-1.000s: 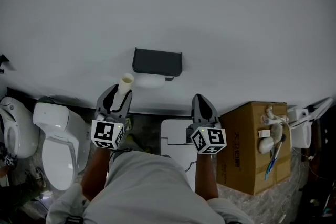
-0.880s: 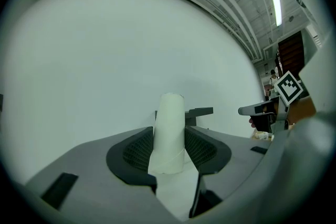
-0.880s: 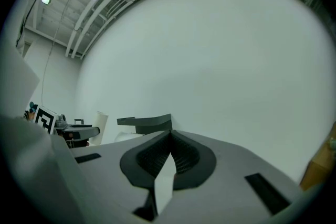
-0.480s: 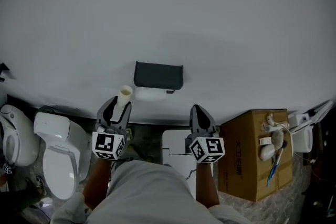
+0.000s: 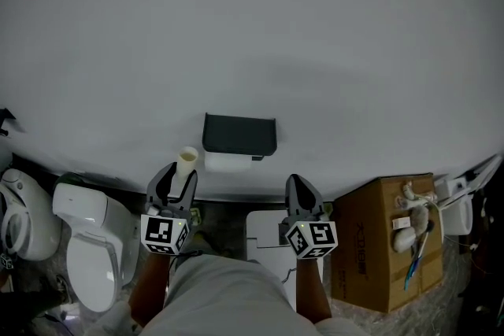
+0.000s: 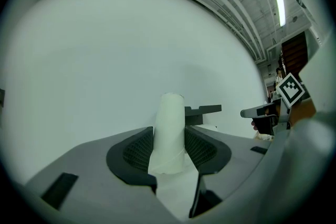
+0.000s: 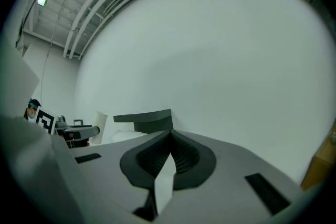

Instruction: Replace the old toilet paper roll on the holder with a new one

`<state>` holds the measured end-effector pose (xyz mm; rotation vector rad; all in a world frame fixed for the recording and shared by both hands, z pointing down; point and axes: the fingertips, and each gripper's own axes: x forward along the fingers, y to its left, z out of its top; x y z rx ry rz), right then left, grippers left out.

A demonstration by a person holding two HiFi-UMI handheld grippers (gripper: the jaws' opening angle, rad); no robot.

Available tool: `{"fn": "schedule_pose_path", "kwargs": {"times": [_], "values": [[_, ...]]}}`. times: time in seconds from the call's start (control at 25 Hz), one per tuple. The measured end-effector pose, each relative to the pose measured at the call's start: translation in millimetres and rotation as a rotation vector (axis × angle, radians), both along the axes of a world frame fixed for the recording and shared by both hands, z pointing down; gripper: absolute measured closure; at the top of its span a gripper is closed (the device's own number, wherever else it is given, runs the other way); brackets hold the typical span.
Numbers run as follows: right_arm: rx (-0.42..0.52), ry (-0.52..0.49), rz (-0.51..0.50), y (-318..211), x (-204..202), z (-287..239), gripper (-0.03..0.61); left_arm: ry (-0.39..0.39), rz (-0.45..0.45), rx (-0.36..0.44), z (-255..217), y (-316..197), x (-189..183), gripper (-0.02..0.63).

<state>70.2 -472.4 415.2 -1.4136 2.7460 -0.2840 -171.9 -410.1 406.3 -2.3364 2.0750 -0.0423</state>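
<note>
A dark toilet paper holder (image 5: 239,134) is fixed to the white wall, with a white roll (image 5: 227,162) beneath its cover. My left gripper (image 5: 179,172) is below and left of it, pointing level at the wall, shut on a pale empty cardboard tube (image 5: 186,161) that stands upright between the jaws (image 6: 169,131). In the left gripper view the holder (image 6: 202,113) shows just right of the tube. My right gripper (image 5: 297,183) is below and right of the holder, shut with nothing in it (image 7: 169,136). The holder (image 7: 144,119) lies to its left.
A white toilet (image 5: 87,240) stands at the lower left, with another white fixture (image 5: 20,208) further left. A cardboard box (image 5: 378,240) with small items on top is at the right. A white bin (image 5: 268,236) sits between my arms.
The head view has tilted, so the holder and both grippers sit lower in the picture. The grippers keep their places beside the holder, and the tube stays held.
</note>
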Motion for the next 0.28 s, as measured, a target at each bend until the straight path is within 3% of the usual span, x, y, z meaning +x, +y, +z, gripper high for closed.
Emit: {"fn": "schedule_pose_path", "kwargs": {"times": [0.28], "values": [[-0.021, 0.000, 0.005, -2.5, -0.1, 6.4, 0.575, 0.005, 0.004, -0.010, 2.7, -3.9, -0.9, 0.408]]}}
